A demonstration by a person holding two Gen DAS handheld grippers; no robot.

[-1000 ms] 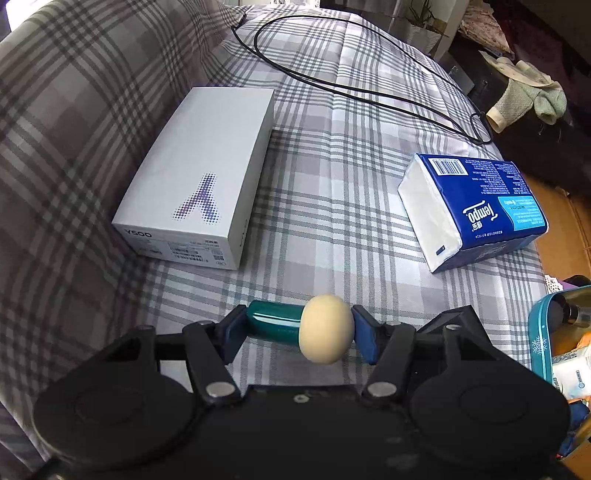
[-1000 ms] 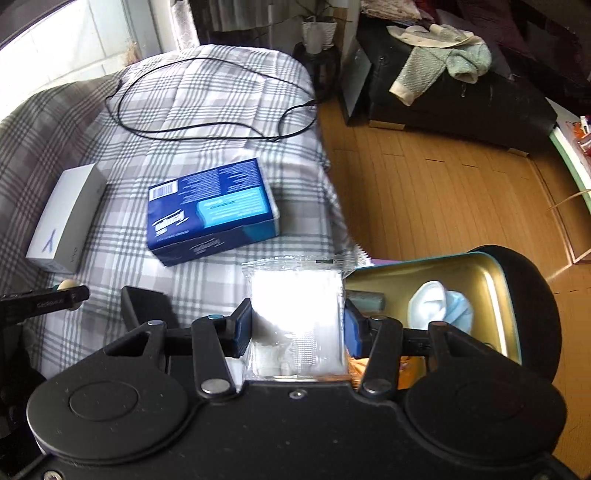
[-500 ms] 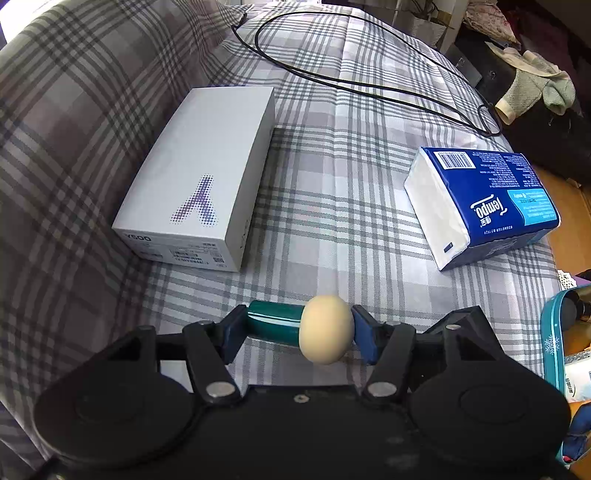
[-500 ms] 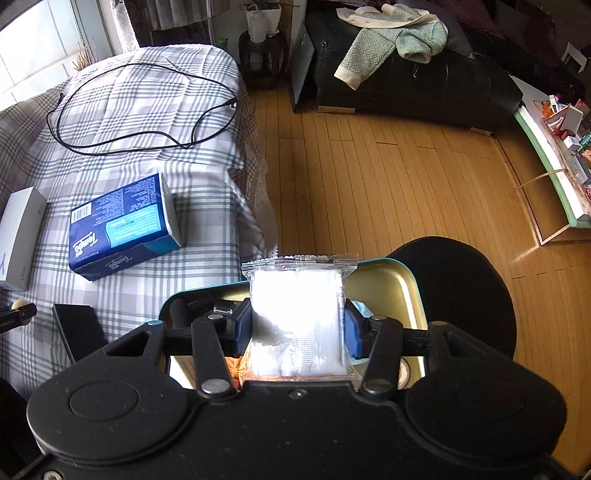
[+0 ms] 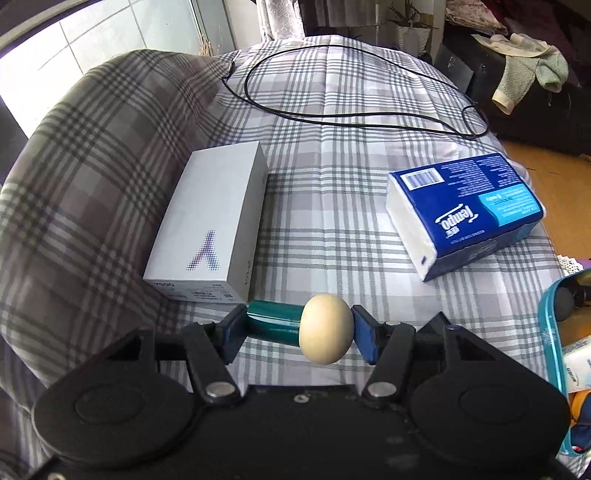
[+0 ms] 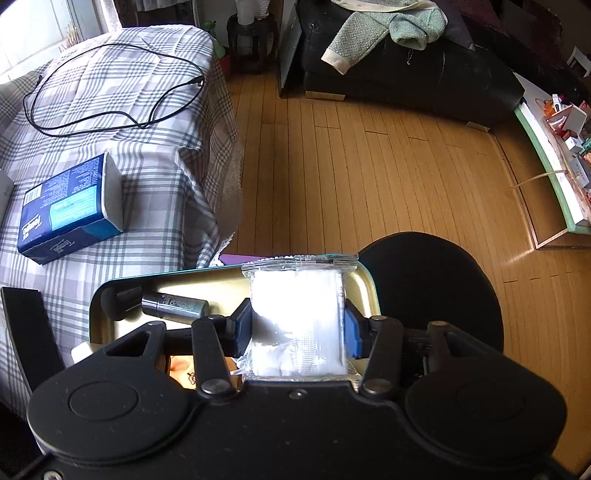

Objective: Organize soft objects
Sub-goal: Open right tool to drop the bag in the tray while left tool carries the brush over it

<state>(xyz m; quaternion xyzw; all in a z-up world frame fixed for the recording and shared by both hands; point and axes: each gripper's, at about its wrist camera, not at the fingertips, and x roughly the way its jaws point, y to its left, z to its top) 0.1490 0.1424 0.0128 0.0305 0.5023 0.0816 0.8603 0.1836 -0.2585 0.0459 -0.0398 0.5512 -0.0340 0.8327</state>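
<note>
Soft goods were split between the 2 grippers and the plaid-covered seat (image 5: 332,192). The left gripper (image 5: 298,330) was closed on a small item with a dark green cylinder (image 5: 272,323) and a cream egg-shaped foam head (image 5: 325,328), held crosswise so that 1 blue pad pressed the cylinder's end and the other pressed the foam head; it hung above the plaid cover, clear of it. Beyond it, a white phone box (image 5: 218,225) lay against the rise of the backrest, and a blue tissue pack (image 5: 465,214) lay well apart to the right, near the cover's edge. A black cable (image 5: 354,123) looped across the far part of the seat.

The right gripper (image 6: 298,330) was clamped on a clear plastic packet of white cotton pads (image 6: 299,317), its 2 blue pads pressing the packet's sides, the sealed edge pointing away from the camera. That packet hung over an open tin with a teal rim and gold inside (image 6: 207,275). In the tin lay a dark metallic tube with a black rounded cap (image 6: 162,304), on its side to the left of the packet; other contents nearer the camera were hidden by the gripper body. A black round stool (image 6: 428,291) stood beside the tin on the wooden floor (image 6: 369,166). Farther off, a green knitted garment (image 6: 391,26) was draped over a black sofa (image 6: 424,74).
</note>
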